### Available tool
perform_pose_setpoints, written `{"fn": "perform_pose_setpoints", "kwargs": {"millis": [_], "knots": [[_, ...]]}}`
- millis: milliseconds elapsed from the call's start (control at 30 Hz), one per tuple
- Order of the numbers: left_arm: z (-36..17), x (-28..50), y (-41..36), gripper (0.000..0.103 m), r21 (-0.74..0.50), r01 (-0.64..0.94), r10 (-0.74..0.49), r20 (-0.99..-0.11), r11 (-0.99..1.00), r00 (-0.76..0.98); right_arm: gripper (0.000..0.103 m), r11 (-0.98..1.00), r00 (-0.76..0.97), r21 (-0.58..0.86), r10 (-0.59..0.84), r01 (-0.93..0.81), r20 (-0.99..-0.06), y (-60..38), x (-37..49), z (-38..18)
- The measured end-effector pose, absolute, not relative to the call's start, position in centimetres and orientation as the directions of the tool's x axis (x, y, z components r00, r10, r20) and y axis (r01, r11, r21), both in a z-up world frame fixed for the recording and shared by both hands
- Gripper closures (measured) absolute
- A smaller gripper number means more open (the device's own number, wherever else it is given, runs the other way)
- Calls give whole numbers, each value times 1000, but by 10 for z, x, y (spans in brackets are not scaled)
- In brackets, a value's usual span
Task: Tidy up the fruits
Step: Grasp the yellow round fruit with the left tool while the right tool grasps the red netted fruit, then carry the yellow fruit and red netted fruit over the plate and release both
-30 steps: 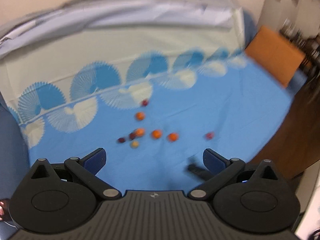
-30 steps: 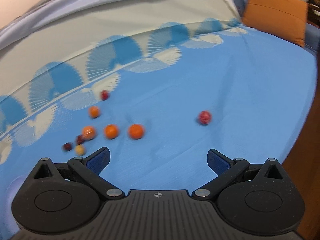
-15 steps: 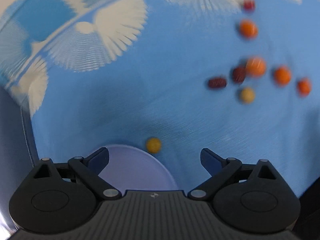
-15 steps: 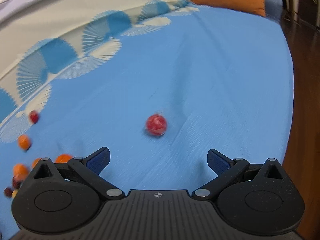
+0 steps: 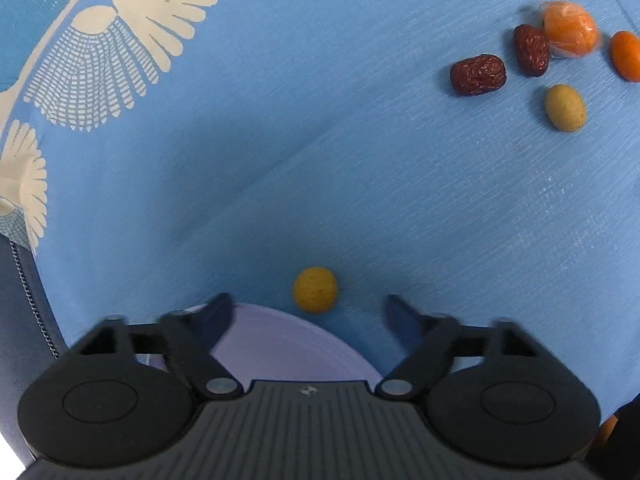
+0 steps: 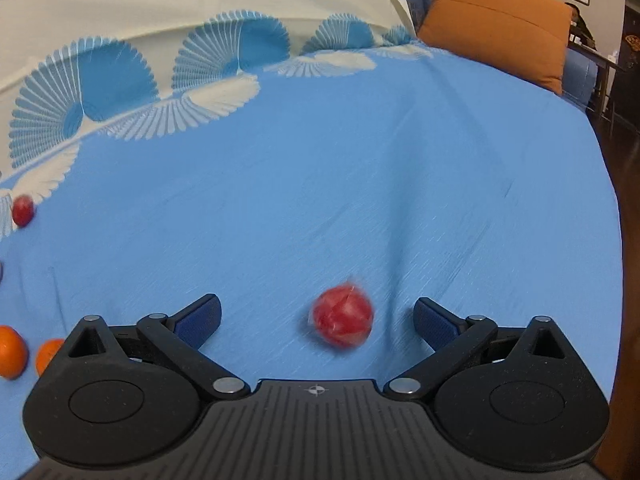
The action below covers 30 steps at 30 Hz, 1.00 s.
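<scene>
Small yellow fruit (image 5: 315, 289) on blue bedsheet (image 5: 320, 160), just off rim of lilac plate (image 5: 288, 352), between and slightly ahead of left tool (image 5: 308, 312) tips. Left tool pitched steeply down, jaws just closing, apart, touching nothing. Red fruit (image 6: 342, 317) between right tool (image 6: 317, 316) fingers, ungripped; right tool angled down, jaws just narrowing, still wide. Dates (image 5: 478, 75), oranges (image 5: 570, 34) scattered farther out. Orange cushion (image 6: 496, 28) at far end of bed.

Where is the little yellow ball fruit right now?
In the left wrist view, the yellow fruit lies on the blue sheet, beside the purple plate rim.
</scene>
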<state>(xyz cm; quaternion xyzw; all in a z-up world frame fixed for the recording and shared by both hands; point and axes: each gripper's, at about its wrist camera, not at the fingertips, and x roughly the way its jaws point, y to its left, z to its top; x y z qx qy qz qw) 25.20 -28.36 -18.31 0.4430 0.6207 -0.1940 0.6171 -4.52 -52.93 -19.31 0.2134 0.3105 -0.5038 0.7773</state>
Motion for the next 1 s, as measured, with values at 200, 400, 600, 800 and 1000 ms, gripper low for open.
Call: {"fn": "perform_pose_setpoints", "kwargs": {"millis": [200,400,600,800,1000], "knots": [[-170,256,-280,80,259,807,255,-957,531,140,70,361,270,5,-689,933,-673,-527,-54,-191],[-130,252,-271,80,216,795,101,-976,567,194,70,362,303,41,-710,931,-636,-516,-59,-173],[-65,222,-259,80,160,715,-68,-958,680,279,70,487,456,98,-702,868,-547,-470,-73,-119],[-41,180,-223,80,101,649,-158,-931,754,328,70,695,602,30,-600,719,-526,-393,-70,-84],[-19,130,-168,80,-5,594,-243,-915,804,321,70,839,720,0,-466,543,-513,-306,-73,-53]]}}
